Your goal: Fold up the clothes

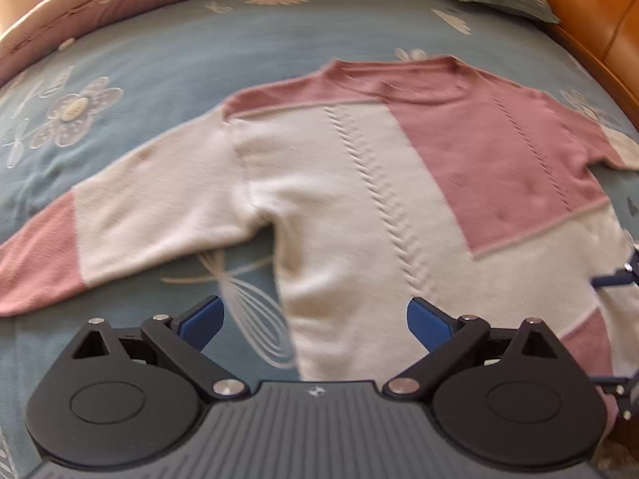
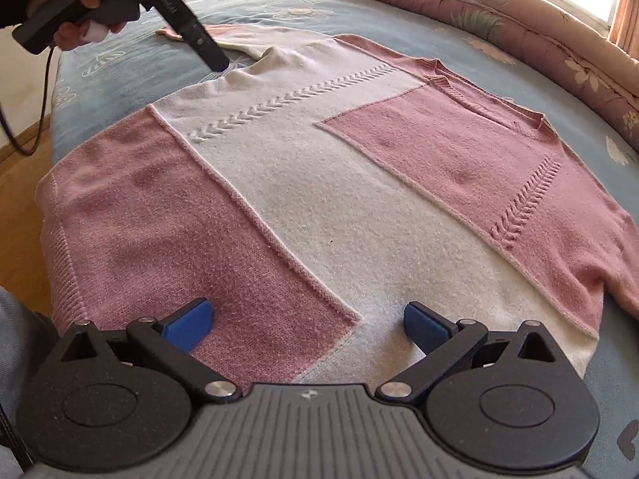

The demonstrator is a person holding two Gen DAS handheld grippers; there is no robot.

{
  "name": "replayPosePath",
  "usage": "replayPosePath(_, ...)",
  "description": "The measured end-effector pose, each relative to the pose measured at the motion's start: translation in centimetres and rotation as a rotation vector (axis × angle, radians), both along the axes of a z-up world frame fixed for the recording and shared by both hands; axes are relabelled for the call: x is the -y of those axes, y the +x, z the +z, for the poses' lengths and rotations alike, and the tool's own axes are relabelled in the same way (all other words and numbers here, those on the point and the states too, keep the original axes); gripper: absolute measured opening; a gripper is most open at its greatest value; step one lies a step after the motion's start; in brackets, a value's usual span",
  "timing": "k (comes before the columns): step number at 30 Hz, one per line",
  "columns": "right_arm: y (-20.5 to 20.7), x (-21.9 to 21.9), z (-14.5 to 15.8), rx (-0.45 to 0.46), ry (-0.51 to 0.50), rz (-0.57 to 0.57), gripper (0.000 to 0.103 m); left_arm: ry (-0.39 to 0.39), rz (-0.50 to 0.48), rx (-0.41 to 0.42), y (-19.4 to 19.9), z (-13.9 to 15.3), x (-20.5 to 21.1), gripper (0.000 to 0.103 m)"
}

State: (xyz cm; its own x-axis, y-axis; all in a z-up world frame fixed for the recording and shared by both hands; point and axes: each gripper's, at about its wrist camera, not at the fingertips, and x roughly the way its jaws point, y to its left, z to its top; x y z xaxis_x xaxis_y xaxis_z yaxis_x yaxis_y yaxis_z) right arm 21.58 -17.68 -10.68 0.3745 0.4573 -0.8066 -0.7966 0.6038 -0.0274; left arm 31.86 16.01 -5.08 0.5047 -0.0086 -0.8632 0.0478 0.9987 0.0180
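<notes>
Sweater lies spread flat on your bed, hem toward you. Right gripper hovers over the hem, left gripper by the left armpit, both sets of fingers spread wide.

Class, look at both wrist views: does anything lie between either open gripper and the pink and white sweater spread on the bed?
Nothing visible does. The left gripper and the right gripper are both open right above the sweater, which lies flat on the blue bedspread with nothing on top.
</notes>
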Motion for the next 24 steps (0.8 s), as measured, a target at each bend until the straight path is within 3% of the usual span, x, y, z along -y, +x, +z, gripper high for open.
replayPosePath(3,0.3,-0.4,0.1,-0.014,-0.016,-0.006,0.103,0.02,0.132,0.048,3.0,-0.1,-4.8,0.098)
replayPosePath(11,1.4,-2.4,1.2,-0.038,-0.075,-0.024,0.103,0.026,0.331,0.067,8.3,-3.2,-13.7,0.098)
replayPosePath(16,2.6,-4.7,2.7,-0.04,-0.039,-0.034,0.103,-0.066,0.467,0.06,6.8,-4.5,-18.0,0.098)
replayPosePath(24,5.3,-8.7,3.2,-0.069,-0.02,-0.06,0.103,-0.066,0.568,0.052,4.5,-5.1,-25.2,0.099)
